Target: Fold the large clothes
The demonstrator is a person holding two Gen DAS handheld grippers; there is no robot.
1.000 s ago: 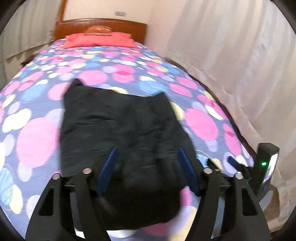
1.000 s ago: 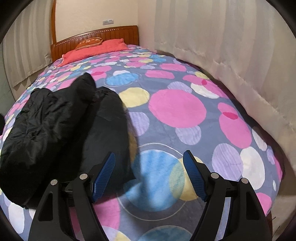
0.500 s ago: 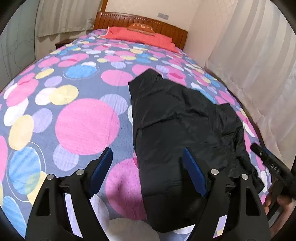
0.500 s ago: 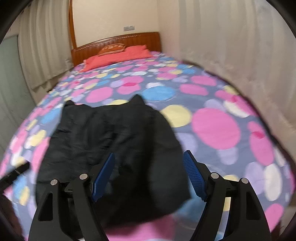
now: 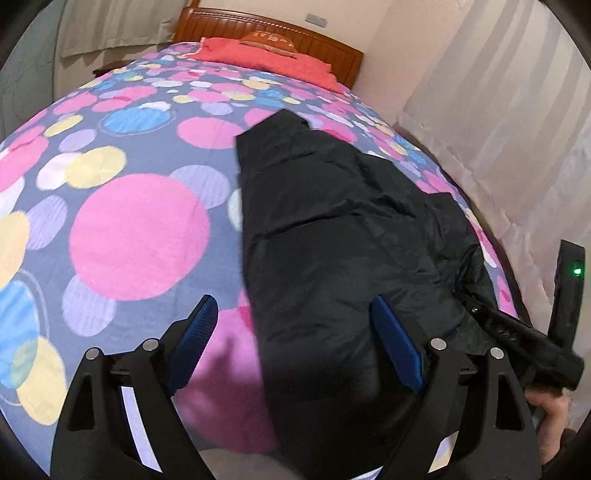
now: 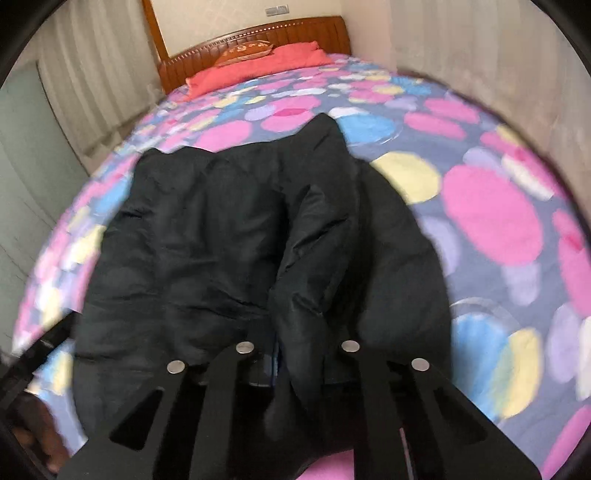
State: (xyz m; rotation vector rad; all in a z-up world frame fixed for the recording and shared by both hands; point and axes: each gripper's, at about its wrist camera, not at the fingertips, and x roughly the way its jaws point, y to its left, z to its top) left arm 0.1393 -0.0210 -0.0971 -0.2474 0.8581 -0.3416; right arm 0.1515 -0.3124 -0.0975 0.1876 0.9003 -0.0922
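Left gripper (image 5: 291,343): released, blue pads spread wide above near hem of jacket (image 5: 343,236). Right gripper (image 6: 297,354): clenched on a raised fold of jacket. Jacket: spread flat across spotted bedspread (image 5: 136,229). Beyond: red pillow (image 5: 266,55), wooden headboard (image 6: 258,37).

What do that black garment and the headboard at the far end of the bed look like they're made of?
The black garment looks like padded synthetic, perhaps nylon: puffy quilted panels with a faint sheen, though blur leaves it open. The right gripper is shut on a fold of it; the left gripper is open. The headboard appears to be reddish-brown varnished wood, with vertical ribbing and a gloss.
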